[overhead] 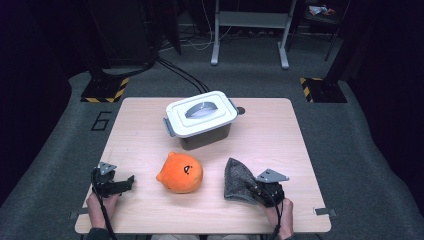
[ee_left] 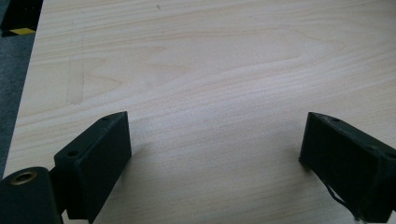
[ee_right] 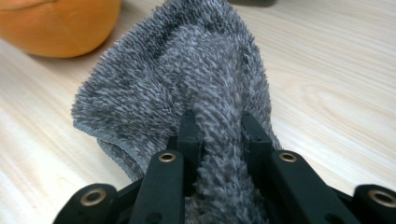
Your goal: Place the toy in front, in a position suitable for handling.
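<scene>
Grey cloth (overhead: 239, 180) lengthwise away from right gripper (overhead: 256, 191)

A lab: hazard-striped stand bases (overhead: 105, 90), floor cables (overhead: 182, 72), and a lone wooden test table (overhead: 280, 145).

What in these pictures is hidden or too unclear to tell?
- Box contents: high view, the shut lid covers them.
- Cloth rear end: right gripper view, lost between the fingers and cut by the bottom edge.
- Orange toy: right gripper view, cut by the top edge.
- Right gripper fingertips: high view, cloth hides them.
</scene>
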`<state>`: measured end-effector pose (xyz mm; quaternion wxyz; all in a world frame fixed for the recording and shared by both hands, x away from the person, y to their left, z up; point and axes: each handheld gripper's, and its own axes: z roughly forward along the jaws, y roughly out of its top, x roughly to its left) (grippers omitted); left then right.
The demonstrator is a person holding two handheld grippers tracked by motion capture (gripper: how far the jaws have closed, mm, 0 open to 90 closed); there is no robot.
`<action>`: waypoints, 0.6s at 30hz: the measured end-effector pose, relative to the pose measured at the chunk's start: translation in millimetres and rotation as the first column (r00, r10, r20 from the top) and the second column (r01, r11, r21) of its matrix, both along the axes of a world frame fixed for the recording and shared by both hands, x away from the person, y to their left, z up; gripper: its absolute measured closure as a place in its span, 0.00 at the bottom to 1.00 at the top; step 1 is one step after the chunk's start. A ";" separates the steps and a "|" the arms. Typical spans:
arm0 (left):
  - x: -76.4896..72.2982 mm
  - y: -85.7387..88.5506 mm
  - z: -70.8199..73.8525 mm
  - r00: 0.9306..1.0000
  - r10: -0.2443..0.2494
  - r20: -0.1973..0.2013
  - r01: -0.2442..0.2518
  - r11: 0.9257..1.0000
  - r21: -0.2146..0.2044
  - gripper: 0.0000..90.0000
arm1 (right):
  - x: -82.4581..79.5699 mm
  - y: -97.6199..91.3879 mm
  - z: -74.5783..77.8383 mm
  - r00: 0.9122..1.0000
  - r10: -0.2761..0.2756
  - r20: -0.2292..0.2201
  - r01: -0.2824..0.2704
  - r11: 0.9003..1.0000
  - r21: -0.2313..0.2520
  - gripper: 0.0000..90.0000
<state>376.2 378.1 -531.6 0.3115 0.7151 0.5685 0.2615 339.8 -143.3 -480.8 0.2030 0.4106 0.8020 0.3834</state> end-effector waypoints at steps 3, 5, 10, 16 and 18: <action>0.0 0.0 0.0 1.000 0.000 0.000 0.000 1.000 0.000 0.09 | 1.5 -8.0 2.7 1.000 -0.020 0.009 0.020 1.000 0.002 0.82; 0.0 0.0 0.0 1.000 0.000 0.000 0.000 1.000 0.000 0.09 | 2.1 -11.9 3.7 0.999 -0.038 0.017 0.038 0.999 0.001 0.82; 0.0 0.0 0.0 1.000 0.000 0.000 0.000 1.000 0.000 0.09 | 5.1 -24.0 6.2 0.996 -0.081 0.022 0.081 0.997 0.012 0.82; 0.0 0.0 0.0 1.000 0.000 0.000 0.000 1.000 0.000 0.09 | 9.2 -39.5 10.9 0.991 -0.131 0.032 0.130 0.991 0.016 0.82; 0.0 0.0 0.0 1.000 0.000 0.000 0.000 1.000 0.000 0.09 | 10.4 -44.1 12.1 0.988 -0.152 0.029 0.152 0.988 0.023 0.82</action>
